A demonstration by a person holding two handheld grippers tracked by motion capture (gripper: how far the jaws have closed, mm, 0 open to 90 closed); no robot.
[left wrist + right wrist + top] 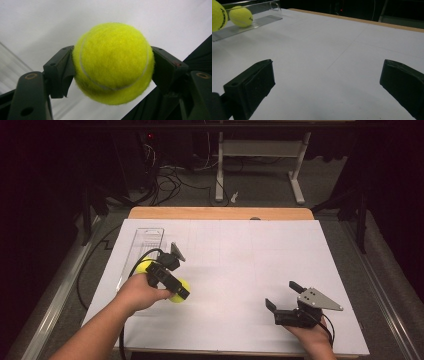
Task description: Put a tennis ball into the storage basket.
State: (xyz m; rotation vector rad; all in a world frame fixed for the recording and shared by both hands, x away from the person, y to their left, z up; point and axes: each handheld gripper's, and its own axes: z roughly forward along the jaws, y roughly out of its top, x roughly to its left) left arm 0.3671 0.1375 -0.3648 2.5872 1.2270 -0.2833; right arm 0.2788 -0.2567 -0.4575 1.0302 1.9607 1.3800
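Ball (113,62) clamped in left gripper (170,280), just right of clear tube (145,242); tube's long axis runs away from person. Right gripper (282,295) empty, jaws apart, well off.

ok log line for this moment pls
left gripper: shut on tennis ball | second tennis ball: in clear tray | right gripper: open, nothing between fingers, above white table

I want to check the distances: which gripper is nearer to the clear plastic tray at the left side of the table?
Left. The left gripper, shut on a yellow tennis ball, is just beside the clear plastic tray. The right gripper, jaws open, rests far across the white sheet.
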